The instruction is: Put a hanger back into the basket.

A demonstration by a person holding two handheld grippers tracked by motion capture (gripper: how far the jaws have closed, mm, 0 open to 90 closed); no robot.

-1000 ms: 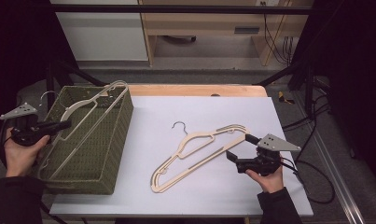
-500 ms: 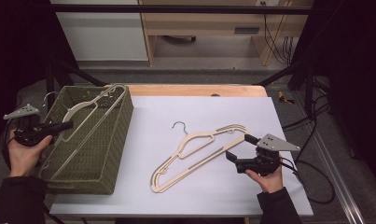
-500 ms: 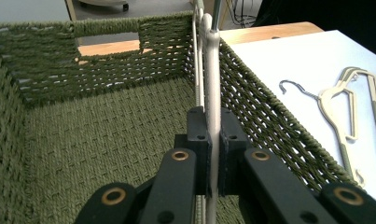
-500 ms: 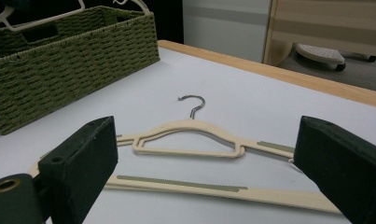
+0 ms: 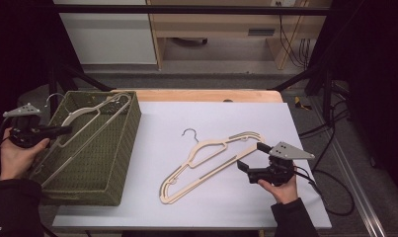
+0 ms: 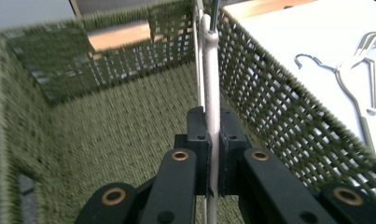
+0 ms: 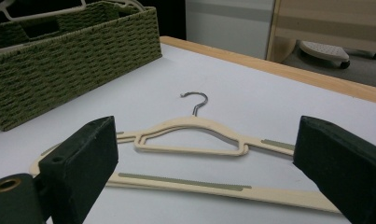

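One cream plastic hanger (image 5: 85, 126) was already over the green woven rectangular basket (image 5: 120, 163), propped slantwise with its upper end resting on the far rim, and the left hand-held gripper (image 5: 63, 130) was clamped tight on one of its thin bars; the left gripper view showed the bar (image 6: 212, 140) pinched upright between the black jaws above the basket's floor. By my judgement that hanger was partly placed: it had not yet been let go and did not lie flat inside. A second cream plastic hanger with a metal hook (image 5: 206, 158) lay flat on the white tabletop (image 5: 211, 118), well apart from the basket, so at least one more pick-up seemed to remain.

The left hand (image 5: 16, 155) held its tool roughly level at the basket's near-left rim, pointing in across the basket. The right hand (image 5: 281, 190) rested low on the tabletop with the right hand-held gripper (image 5: 251, 157) aimed at the lying hanger's near arm, its jaws spread wide and gripping nothing, the hanger's long bar (image 7: 185, 183) lying just ahead of them.
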